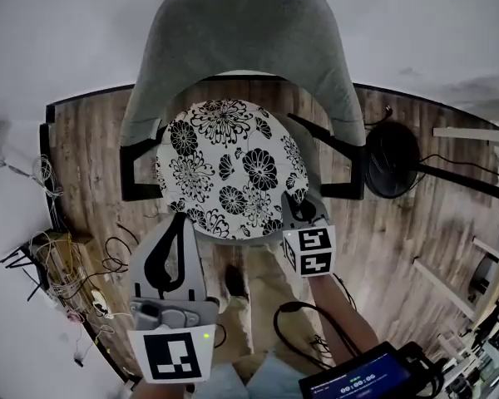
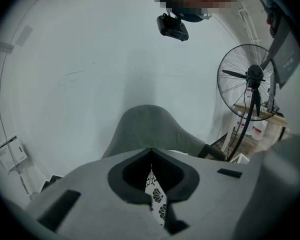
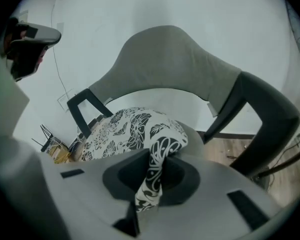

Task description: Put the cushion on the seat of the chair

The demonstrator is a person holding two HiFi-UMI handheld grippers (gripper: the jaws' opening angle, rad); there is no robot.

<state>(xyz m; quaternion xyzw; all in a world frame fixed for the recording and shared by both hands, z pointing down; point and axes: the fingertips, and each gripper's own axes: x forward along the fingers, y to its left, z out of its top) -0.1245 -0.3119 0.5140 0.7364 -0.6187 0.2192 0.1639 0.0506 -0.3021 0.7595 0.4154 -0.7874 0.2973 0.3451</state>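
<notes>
A round cushion (image 1: 229, 169) with black flowers on white lies over the seat of the grey chair (image 1: 241, 40), in front of its curved back. My left gripper (image 1: 179, 219) is at the cushion's near left edge and shut on it; a thin fold of the cushion (image 2: 155, 194) shows between the jaws of the left gripper (image 2: 151, 159). My right gripper (image 1: 303, 210) is at the near right edge. In the right gripper view a twisted strip of the cushion (image 3: 135, 129) runs into the right gripper (image 3: 152, 169), pinched there. The chair's back (image 3: 175, 59) rises behind.
A standing fan (image 2: 250, 81) is right of the chair, its dark base (image 1: 395, 160) on the wood floor. Tangled cables (image 1: 58, 264) lie at the left by the white wall. The person's legs (image 1: 258, 306) stand just before the seat. A tablet (image 1: 358, 381) hangs at bottom right.
</notes>
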